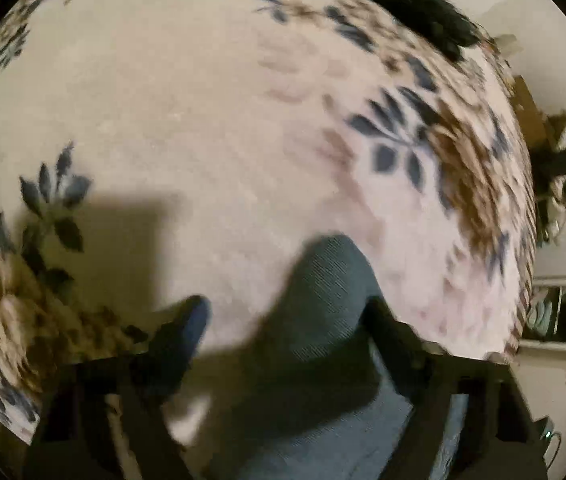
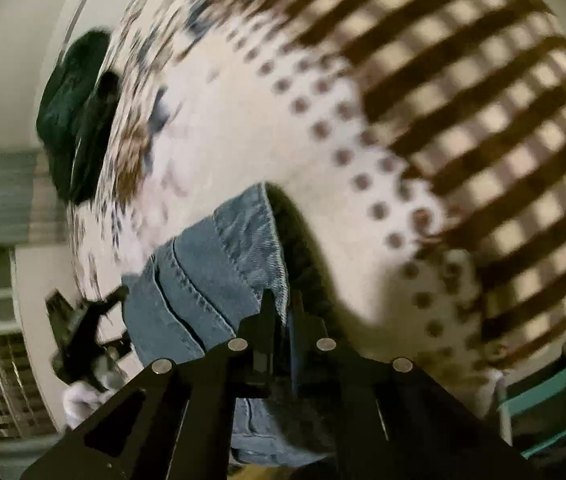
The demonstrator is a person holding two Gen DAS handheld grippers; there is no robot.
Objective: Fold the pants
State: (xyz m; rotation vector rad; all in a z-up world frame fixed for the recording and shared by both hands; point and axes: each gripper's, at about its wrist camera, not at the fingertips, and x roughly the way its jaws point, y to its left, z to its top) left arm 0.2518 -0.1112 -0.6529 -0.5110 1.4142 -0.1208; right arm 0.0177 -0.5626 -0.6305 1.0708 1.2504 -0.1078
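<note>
My right gripper has its jaws together, pinched on a seamed edge of the jeans, and I can see denim caught between the black fingers. My left gripper stands apart, with a rounded fold of the same denim rising between its fingers; blur hides whether either pad presses it, so I count it as loose. I judge this as the gathering step: one end secured, the other not yet taken. Next I need to close the left jaws squarely on that fold without dragging it, then carry both ends together. The jeans lie near the edge of the bed, on the floral blanket. From my right camera their seams run away from me toward the blanket's dotted middle, so I take that as the long axis, though most of their length is hidden.
</note>
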